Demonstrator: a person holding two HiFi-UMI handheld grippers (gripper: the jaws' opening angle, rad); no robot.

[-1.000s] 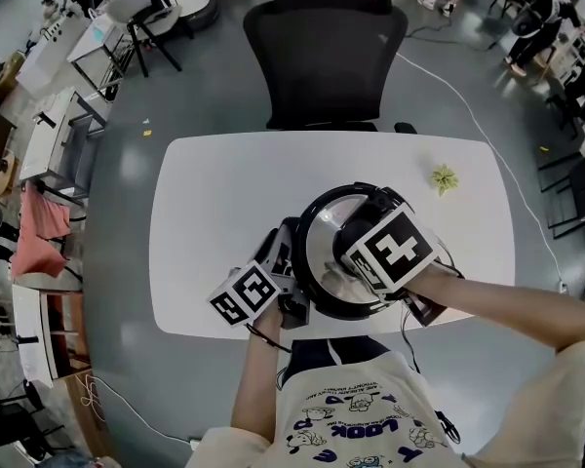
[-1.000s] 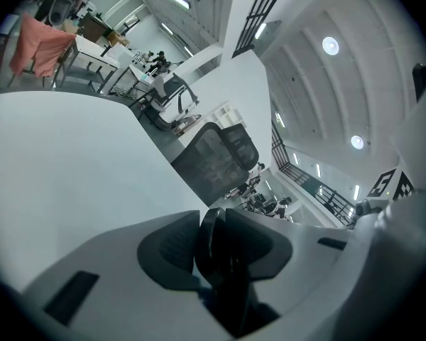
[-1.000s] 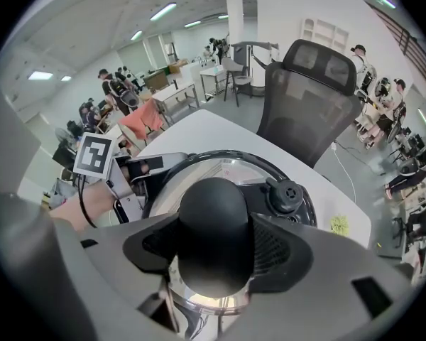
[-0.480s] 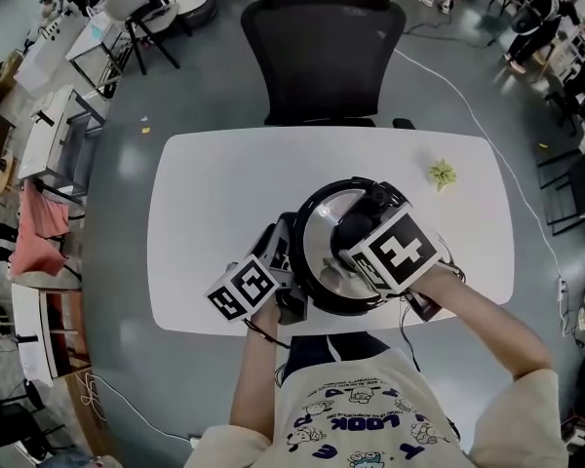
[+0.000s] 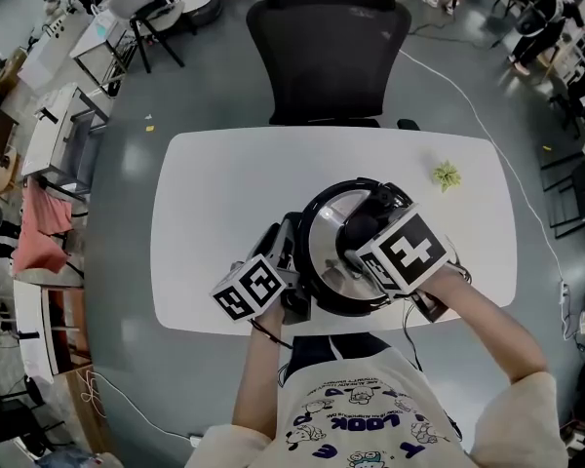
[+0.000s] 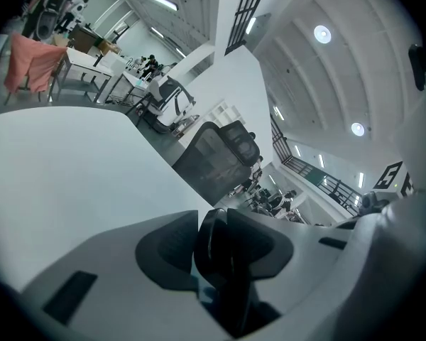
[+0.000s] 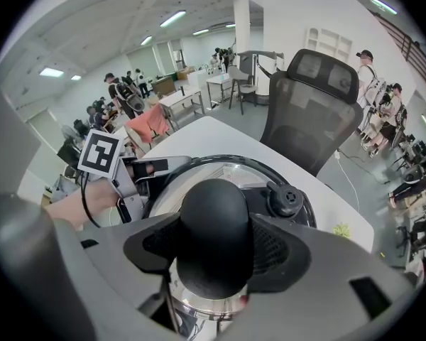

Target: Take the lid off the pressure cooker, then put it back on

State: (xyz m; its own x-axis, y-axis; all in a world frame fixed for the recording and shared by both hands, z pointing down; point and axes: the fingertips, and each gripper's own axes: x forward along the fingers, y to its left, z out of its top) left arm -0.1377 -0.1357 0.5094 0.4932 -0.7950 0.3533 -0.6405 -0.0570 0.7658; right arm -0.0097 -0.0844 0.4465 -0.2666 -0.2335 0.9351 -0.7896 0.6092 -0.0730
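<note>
The pressure cooker [image 5: 343, 247] stands near the front edge of the white table [image 5: 214, 193], with its steel lid [image 7: 227, 172] on. My right gripper [image 7: 214, 251] comes down from above and is shut on the lid's black knob [image 7: 213, 215]. My left gripper [image 5: 285, 259] reaches in from the left, roughly level. The cooker's black side handle [image 6: 214, 241] is between its jaws, which have just been opening a little; the pads still touch the handle. The right gripper view also shows the left gripper's marker cube [image 7: 101, 153].
A black valve [image 7: 285, 199] sits on the lid behind the knob. A small green thing [image 5: 446, 175] lies at the table's far right. A black office chair [image 5: 327, 47] stands behind the table. Desks and people fill the room's left side.
</note>
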